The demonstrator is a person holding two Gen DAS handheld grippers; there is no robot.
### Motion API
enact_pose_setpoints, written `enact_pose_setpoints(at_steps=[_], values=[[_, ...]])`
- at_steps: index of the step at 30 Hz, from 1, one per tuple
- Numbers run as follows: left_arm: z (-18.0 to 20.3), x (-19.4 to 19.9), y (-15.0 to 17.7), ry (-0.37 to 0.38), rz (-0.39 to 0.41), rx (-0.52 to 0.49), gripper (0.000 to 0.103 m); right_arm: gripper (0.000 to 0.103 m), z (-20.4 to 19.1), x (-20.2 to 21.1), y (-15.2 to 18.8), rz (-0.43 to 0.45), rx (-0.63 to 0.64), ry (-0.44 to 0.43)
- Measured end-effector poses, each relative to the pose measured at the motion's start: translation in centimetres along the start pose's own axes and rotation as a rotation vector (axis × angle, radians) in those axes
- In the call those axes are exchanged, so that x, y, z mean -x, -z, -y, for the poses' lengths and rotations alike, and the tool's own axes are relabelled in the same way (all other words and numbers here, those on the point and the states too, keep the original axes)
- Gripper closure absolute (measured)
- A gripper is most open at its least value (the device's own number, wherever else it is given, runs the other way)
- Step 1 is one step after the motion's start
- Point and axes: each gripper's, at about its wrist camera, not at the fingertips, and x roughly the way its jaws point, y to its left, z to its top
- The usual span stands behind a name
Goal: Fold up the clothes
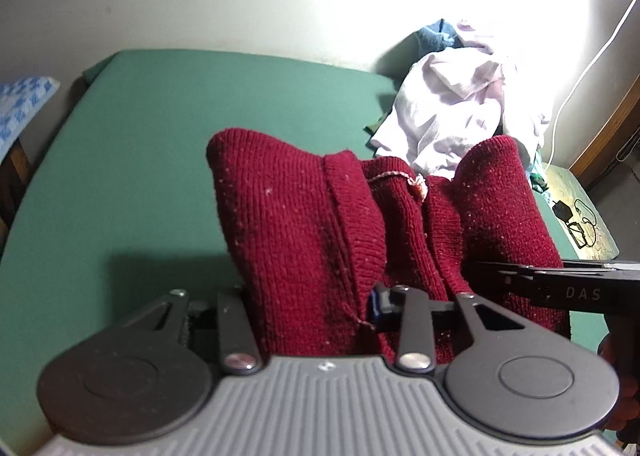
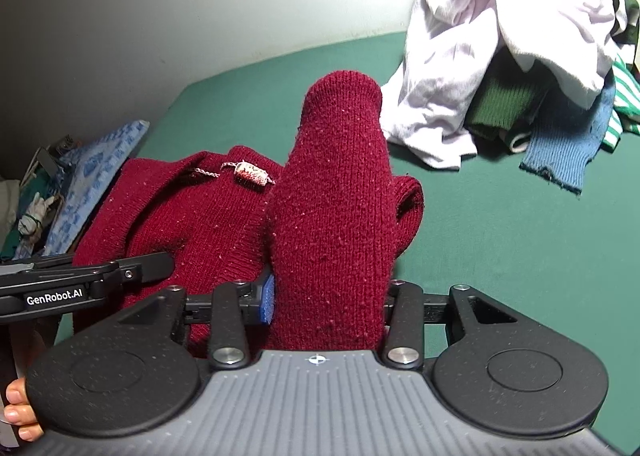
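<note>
Gripping both near corners of the maroon sweater (image 1: 304,223) now: your left gripper (image 1: 308,304) has its jaws narrowed onto a thick bunch of knit at lower centre of its view, and your right gripper (image 2: 326,300) is clamped on an upright fold, blue pad (image 2: 267,298) pressed against it. The sweater sits mid-frame on the green bed sheet (image 1: 160,127), with its neck tag (image 2: 251,172) left of centre in the right view. Looks like the lift before a fold. Raise both hands evenly, keep the span taut so the knit doesn't sag, and steer clear of the unfolded pile (image 2: 500,55) at upper right.
</note>
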Motion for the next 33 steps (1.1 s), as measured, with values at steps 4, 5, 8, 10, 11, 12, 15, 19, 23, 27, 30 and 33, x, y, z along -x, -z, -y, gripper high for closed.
enact_pose_setpoints(at_steps=[4,5,8,10,11,12,15,19,23,27,30,33], values=[[0.2,0.3,-0.7,-0.012,0.004,-0.006,0.065,0.06,-0.1,0.3,-0.6,0.01,0.006,-0.01],[0.3,0.4,-0.9,-0.017,0.005,-0.01,0.065,0.06,-0.1,0.3,-0.8,0.013,0.008,-0.013],[0.6,0.6,-1.5,-0.044,0.002,-0.021,0.065,0.06,-0.3,0.3,-1.3,0.021,0.017,-0.028],[0.6,0.6,-2.1,-0.068,-0.005,-0.024,0.065,0.06,-0.5,0.1,-1.8,0.015,0.021,-0.04],[0.6,0.6,-2.4,-0.079,-0.008,-0.025,0.065,0.06,-0.6,-0.1,-2.0,0.013,0.021,-0.046],[0.5,0.7,-2.7,-0.09,-0.009,-0.028,0.065,0.06,-0.7,-0.3,-2.3,0.01,0.02,-0.053],[0.3,1.0,-3.7,-0.123,-0.009,-0.046,0.065,0.06,-1.2,-0.7,-3.2,0.009,0.02,-0.074],[-0.5,1.2,-5.1,-0.162,-0.01,-0.07,0.065,0.06,-2.2,-1.4,-4.5,0.012,0.026,-0.093],[-1.5,1.1,-6.6,-0.19,-0.009,-0.09,0.065,0.06,-3.4,-2.6,-5.9,0.01,0.03,-0.097],[-2.6,0.7,-8.1,-0.21,-0.01,-0.103,0.065,0.06,-4.8,-3.5,-7.5,0.015,0.046,-0.096],[-3.4,0.3,-9.5,-0.229,-0.007,-0.123,0.065,0.06,-5.6,-4.5,-8.8,0.016,0.042,-0.095],[-4.1,-0.1,-10.9,-0.244,-0.001,-0.142,0.065,0.06,-6.4,-5.5,-10.1,0.02,0.036,-0.092]])
